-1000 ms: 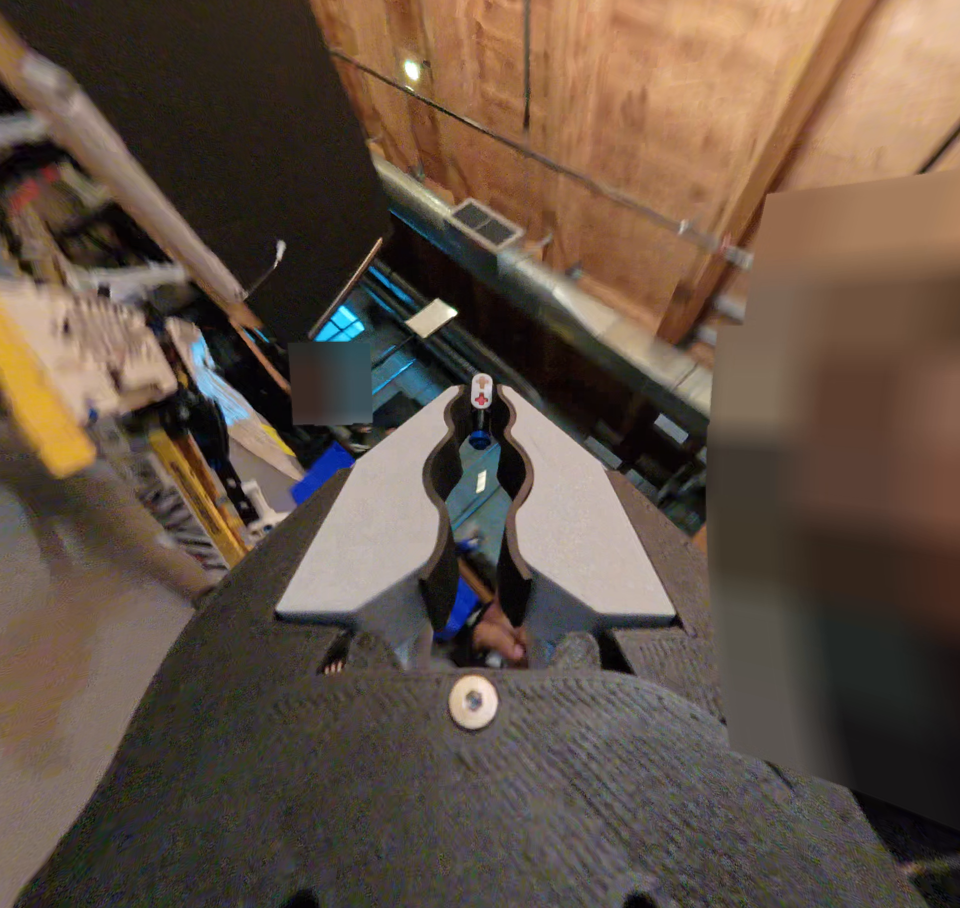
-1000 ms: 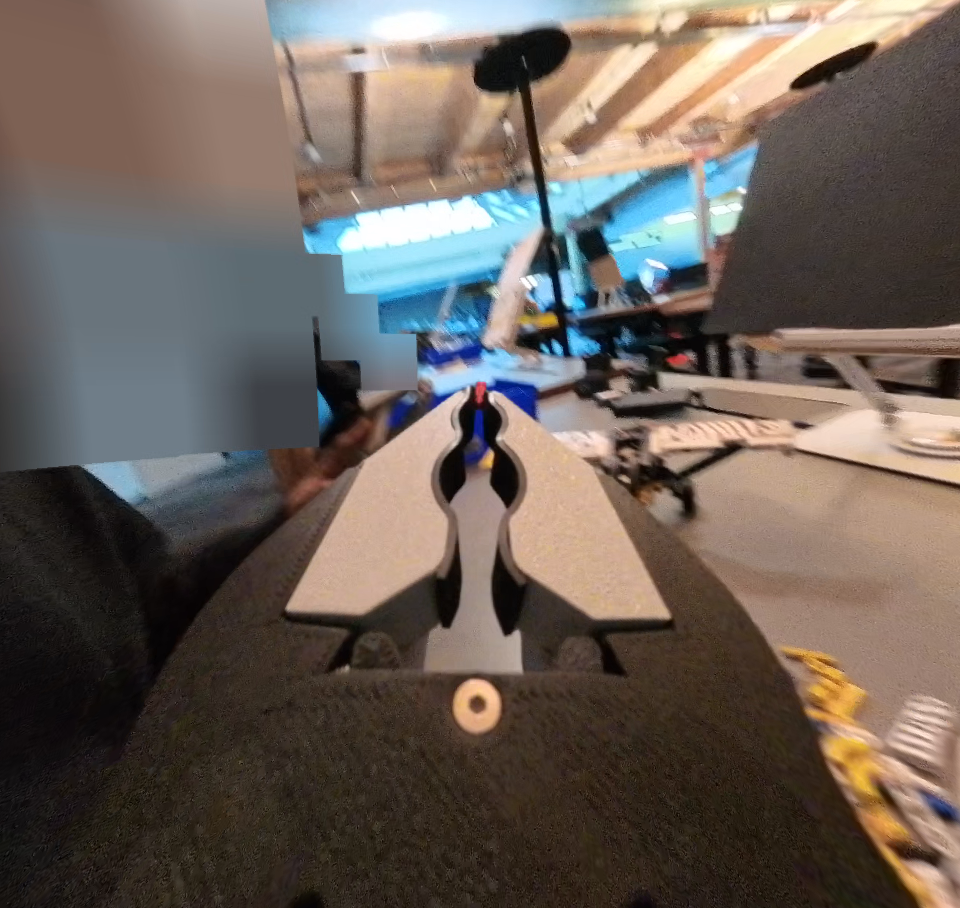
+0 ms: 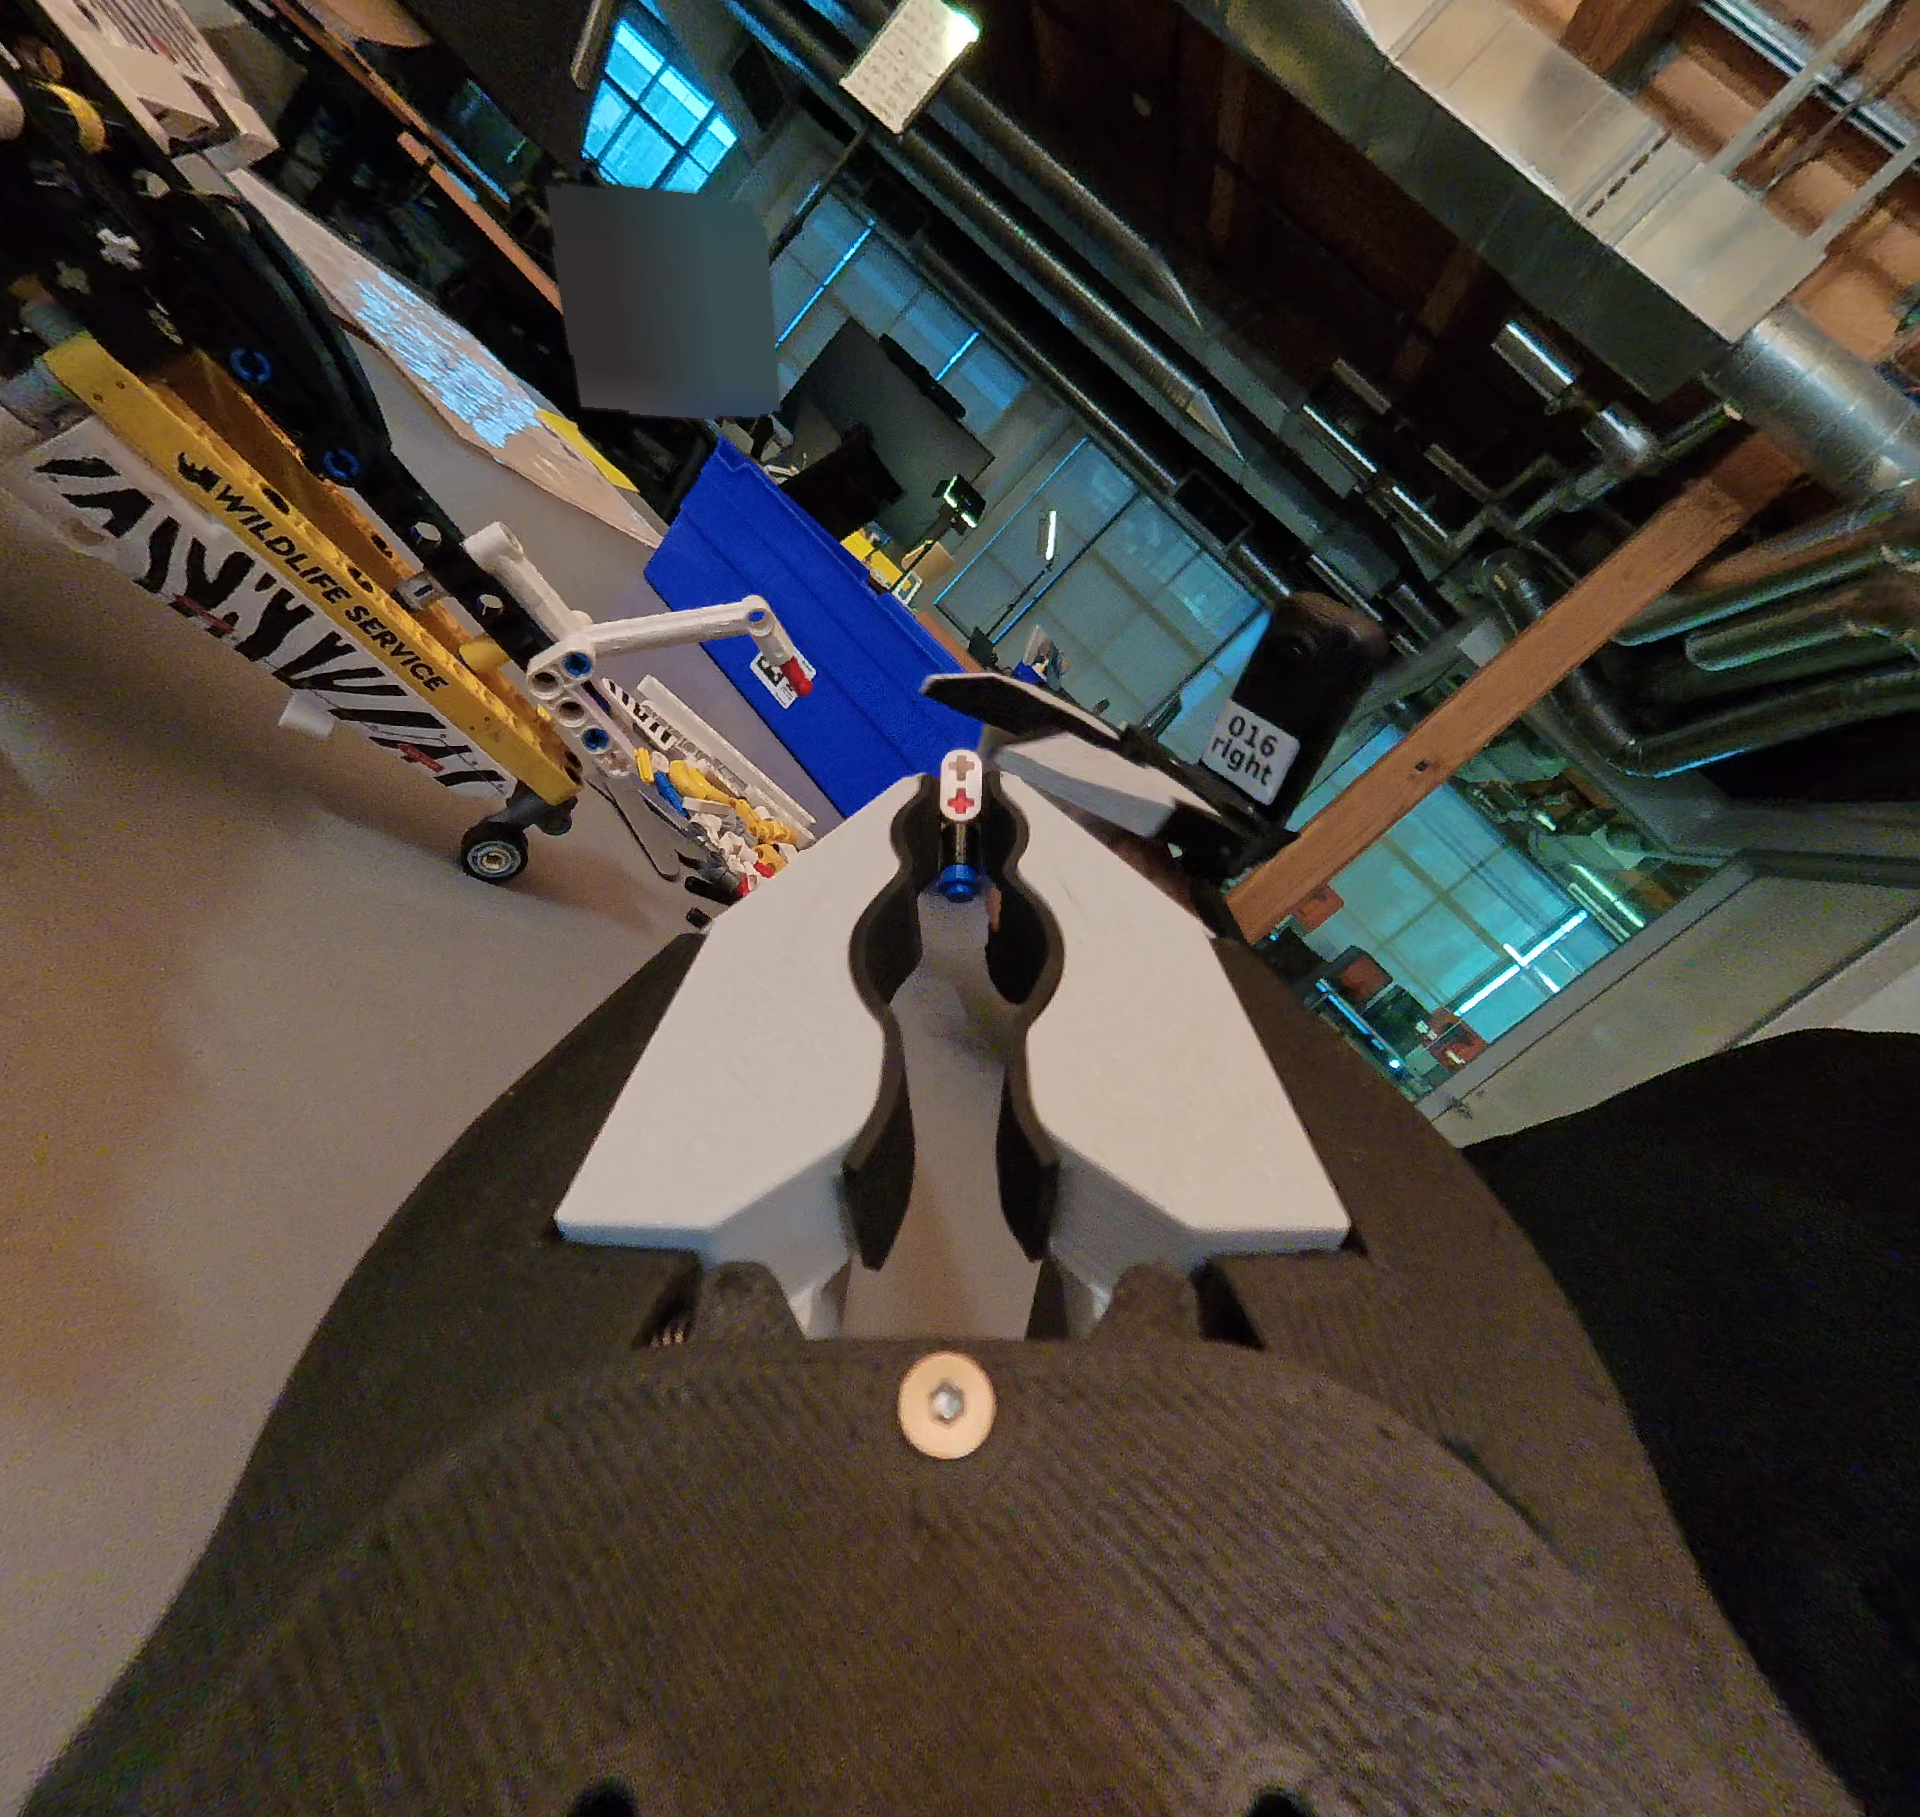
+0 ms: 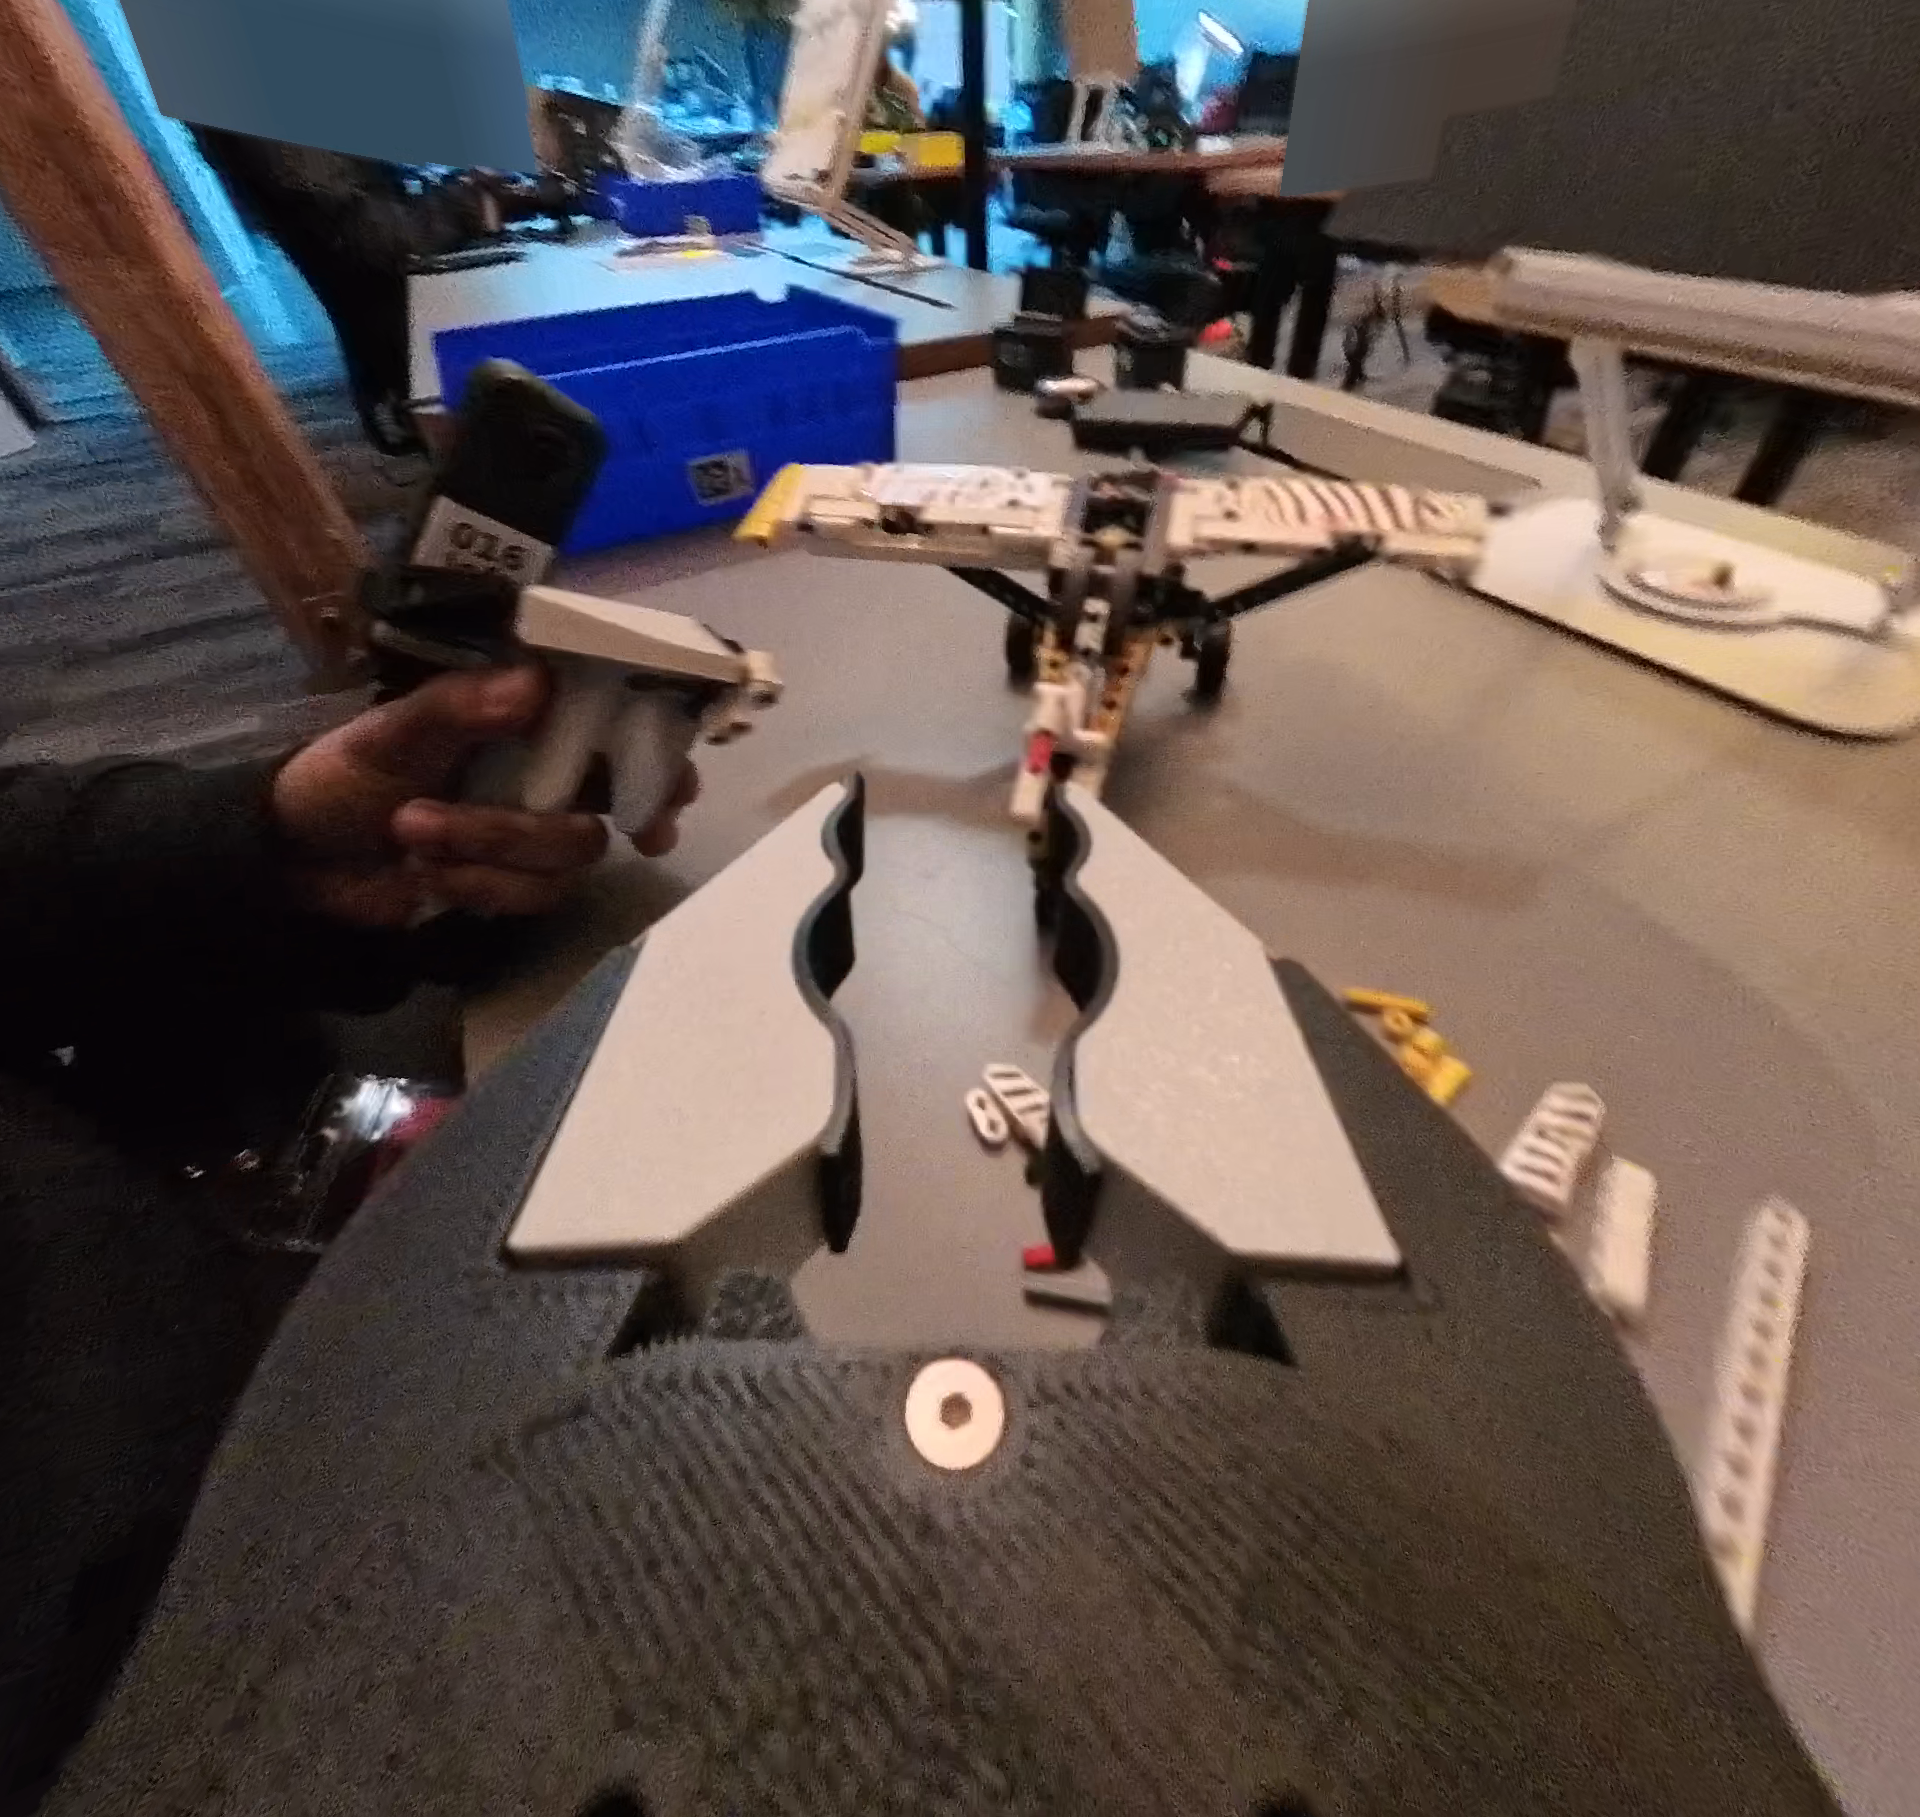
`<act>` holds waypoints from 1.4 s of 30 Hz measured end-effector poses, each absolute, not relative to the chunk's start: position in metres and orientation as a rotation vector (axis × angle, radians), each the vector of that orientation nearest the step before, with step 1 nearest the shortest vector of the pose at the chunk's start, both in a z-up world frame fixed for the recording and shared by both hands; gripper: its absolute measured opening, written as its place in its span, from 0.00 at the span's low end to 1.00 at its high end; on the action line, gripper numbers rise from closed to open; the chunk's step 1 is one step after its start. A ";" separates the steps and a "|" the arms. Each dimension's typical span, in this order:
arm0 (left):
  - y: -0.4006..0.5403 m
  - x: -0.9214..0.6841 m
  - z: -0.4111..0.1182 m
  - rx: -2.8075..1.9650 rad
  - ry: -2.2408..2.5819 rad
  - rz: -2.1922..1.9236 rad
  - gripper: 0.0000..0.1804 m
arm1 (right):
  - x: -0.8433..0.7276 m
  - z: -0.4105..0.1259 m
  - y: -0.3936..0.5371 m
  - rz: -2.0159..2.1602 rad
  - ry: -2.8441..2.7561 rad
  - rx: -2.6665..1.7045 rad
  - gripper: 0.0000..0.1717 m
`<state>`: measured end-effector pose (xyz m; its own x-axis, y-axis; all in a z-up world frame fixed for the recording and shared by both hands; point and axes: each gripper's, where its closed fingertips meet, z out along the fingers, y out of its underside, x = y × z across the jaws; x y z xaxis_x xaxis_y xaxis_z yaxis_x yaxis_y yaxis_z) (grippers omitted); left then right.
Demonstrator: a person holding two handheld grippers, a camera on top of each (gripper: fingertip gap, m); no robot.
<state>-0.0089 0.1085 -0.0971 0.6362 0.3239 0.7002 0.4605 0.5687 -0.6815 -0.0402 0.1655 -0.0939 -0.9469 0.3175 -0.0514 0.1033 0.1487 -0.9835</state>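
Small white plastic connector with two cross-shaped holes [image 3: 960, 783]: pinched at the very tips of the left gripper [image 3: 961, 803], a black pin with a blue end behind it.
Left gripper: jaws nearly together, pads pressing on the connector; raised off the grey table [image 3: 208, 988].
Right gripper [image 4: 956, 817]: jaws well apart, nothing between the pads.
Changed: a second ago the right jaws stood together; now they are spread. The left view has swung from the ceiling toward the table, with the same connector in its grasp.
Nearby: loose white and yellow plastic pieces [image 4: 1003, 1107] lie under the right gripper; the zebra-striped white and yellow brick aeroplane [image 4: 1122, 520] stands just ahead, well apart from the connector.
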 end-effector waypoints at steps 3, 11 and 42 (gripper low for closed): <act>0.107 -0.009 -0.096 -0.979 -0.916 -0.119 0.02 | -0.012 -0.096 0.138 1.873 -2.193 -0.157 0.20; 0.122 0.002 -0.091 -1.027 -0.817 -0.121 0.02 | 0.016 -0.122 0.101 1.804 -2.270 -0.101 0.14; 0.129 0.028 -0.072 -1.011 -0.611 -0.107 0.03 | 0.029 -0.071 0.123 2.652 -2.167 -0.258 0.03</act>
<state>0.0277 0.1286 -0.0717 0.8289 0.1905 0.5260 0.3584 0.5411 -0.7608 0.0292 0.1232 -0.0714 -0.9465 -0.1299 -0.2953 0.3153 -0.1783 -0.9321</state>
